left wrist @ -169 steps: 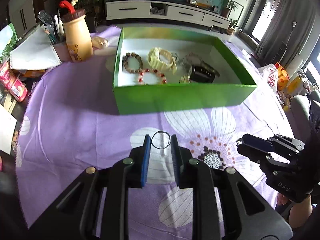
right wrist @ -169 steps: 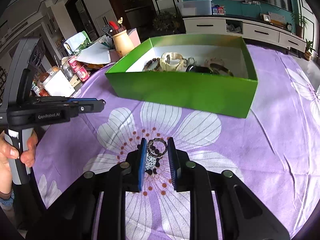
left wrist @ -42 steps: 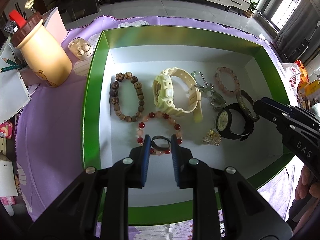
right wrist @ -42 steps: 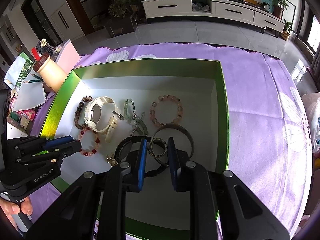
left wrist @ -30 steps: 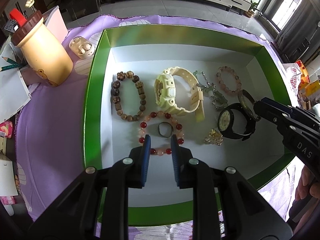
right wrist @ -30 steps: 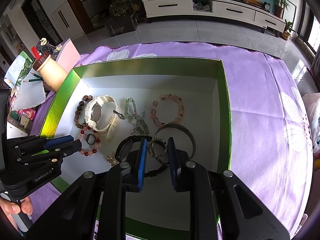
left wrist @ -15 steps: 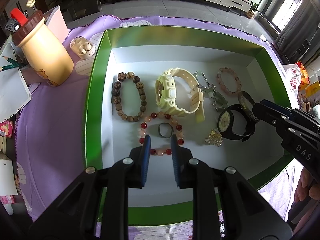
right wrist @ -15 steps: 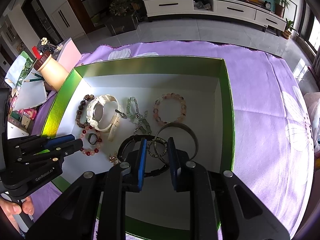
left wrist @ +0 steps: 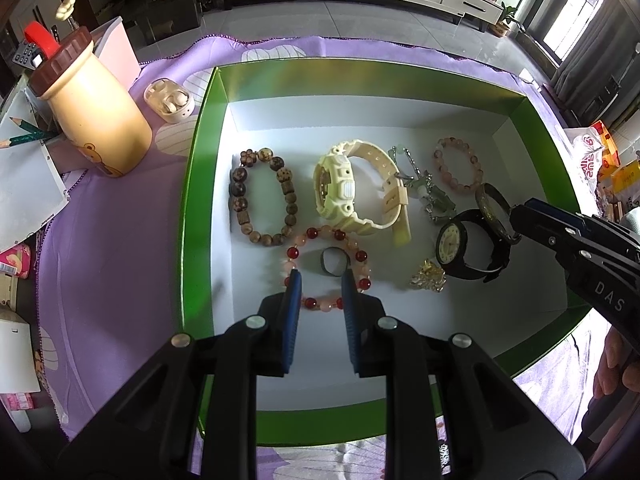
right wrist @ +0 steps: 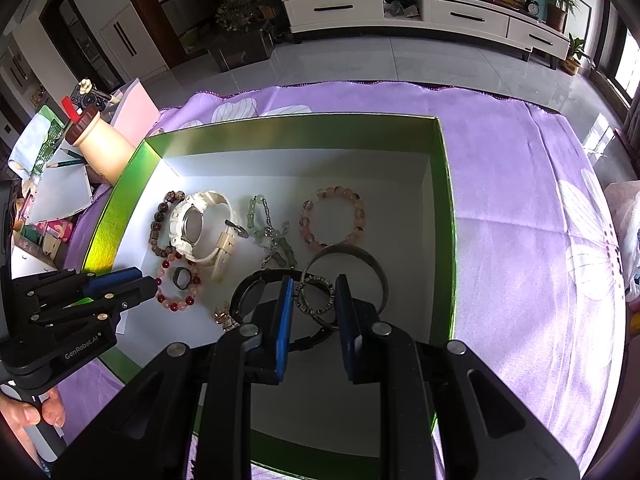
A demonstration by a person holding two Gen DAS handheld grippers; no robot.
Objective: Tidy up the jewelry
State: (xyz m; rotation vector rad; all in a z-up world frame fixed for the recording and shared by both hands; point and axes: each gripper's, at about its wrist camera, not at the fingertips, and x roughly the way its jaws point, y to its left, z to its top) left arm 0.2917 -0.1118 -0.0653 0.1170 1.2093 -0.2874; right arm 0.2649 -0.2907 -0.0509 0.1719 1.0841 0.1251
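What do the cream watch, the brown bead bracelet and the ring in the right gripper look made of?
Cream watch: matte moulded plastic or resin, with a chunky ribbed strap and no shine. Brown bead bracelet: likely wood or seed, dull with grainy, speckled patterns. Ring: dark, aged-looking metal, probably; its textured rim gives dull glints between the right gripper pads.

Cream bottle (left wrist: 94,118), earbud case (left wrist: 170,101), pencils (left wrist: 24,132)

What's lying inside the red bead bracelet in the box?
A small dark ring lies on the box floor inside the red bead bracelet. The left gripper covers the bracelet's near edge, so anything there is hidden.
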